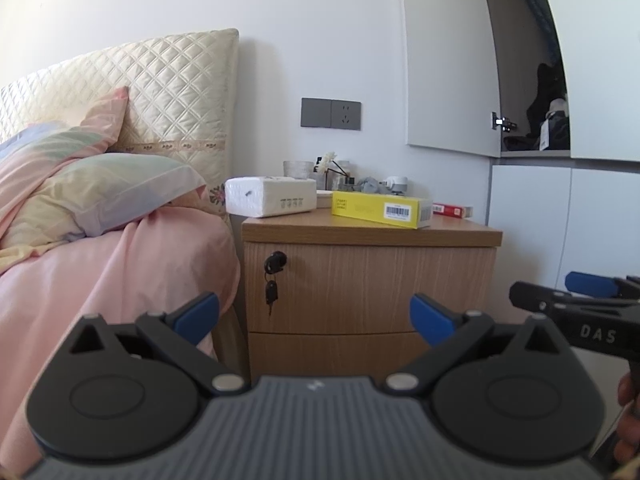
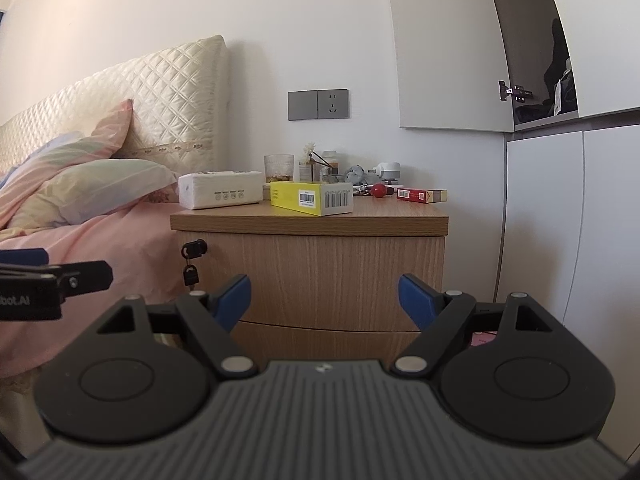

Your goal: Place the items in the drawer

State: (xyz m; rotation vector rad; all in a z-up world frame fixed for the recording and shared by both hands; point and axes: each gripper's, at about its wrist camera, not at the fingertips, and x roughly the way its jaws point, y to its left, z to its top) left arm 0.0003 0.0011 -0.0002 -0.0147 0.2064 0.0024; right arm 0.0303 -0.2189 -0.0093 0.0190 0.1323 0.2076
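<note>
Facing closed wooden drawer (image 2: 312,276) | yellow box (image 2: 310,198) atop | both jaws apart, empty

The small clutter (image 2: 352,174) behind the yellow box (image 2: 296,196) is too small to identify, and the box hides its lower parts. The bed (image 1: 100,280) runs off the left edge. The open cupboard's (image 1: 536,120) dark contents are unclear.
</note>
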